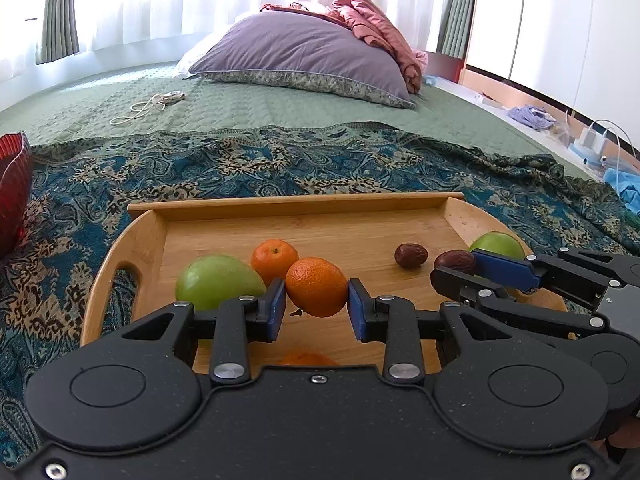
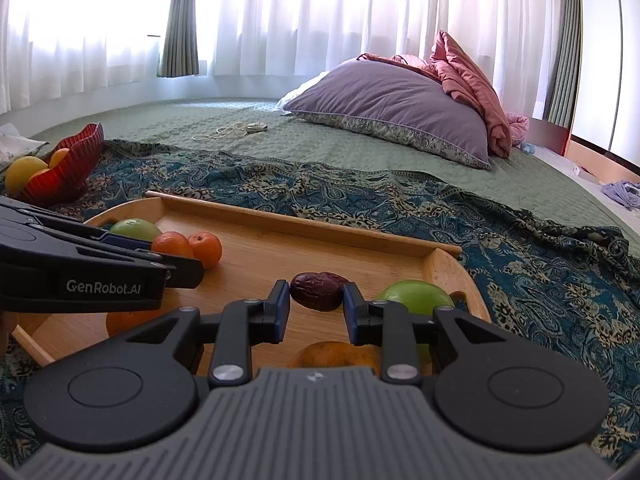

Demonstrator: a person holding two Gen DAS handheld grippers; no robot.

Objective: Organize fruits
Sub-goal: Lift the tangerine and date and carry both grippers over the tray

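Observation:
A wooden tray (image 1: pixel 304 208) lies on a patterned cloth on the bed. My left gripper (image 1: pixel 317 300) is shut on an orange tangerine (image 1: pixel 316 291) and holds it just above the tray. A second tangerine (image 1: pixel 274 257) and a green apple (image 1: pixel 216 282) sit behind it to the left. My right gripper (image 2: pixel 316 304) is shut on a dark red date (image 2: pixel 316 294); in the left wrist view it (image 1: pixel 460 268) comes in from the right. Another date (image 1: pixel 411 255) lies on the tray. A second green apple (image 2: pixel 416 298) sits at the tray's right end.
A red bowl (image 2: pixel 72 160) with yellow and orange fruit stands left of the tray. A brownish fruit (image 2: pixel 340 354) lies under my right gripper. A purple pillow (image 2: pixel 396 100) and a pink blanket (image 2: pixel 472 80) lie at the bed's far end. A cable (image 1: pixel 144 106) lies on the green quilt.

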